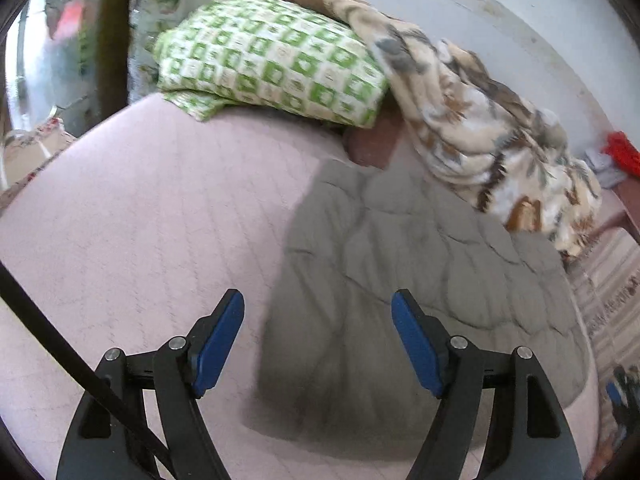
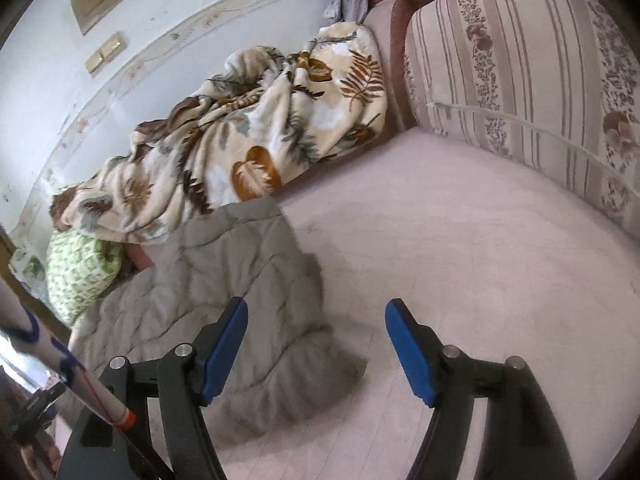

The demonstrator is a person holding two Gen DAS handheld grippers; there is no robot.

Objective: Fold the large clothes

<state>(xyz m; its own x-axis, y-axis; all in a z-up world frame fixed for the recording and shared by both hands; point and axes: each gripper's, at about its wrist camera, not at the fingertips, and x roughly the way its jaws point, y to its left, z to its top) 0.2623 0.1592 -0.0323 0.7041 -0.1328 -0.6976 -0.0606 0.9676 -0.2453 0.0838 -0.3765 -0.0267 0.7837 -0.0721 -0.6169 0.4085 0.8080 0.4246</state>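
progress: grey quilted jacket (image 1: 420, 280) lay folded on bed (image 1: 140, 220) | left tool (image 1: 318, 340), right tool (image 2: 316, 348) gaped empty | left: little

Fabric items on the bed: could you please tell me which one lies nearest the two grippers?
The plain grey quilted garment, lying flat just ahead of both. The leaf-print blanket and green-checked pillow sit farther back, by the wall.
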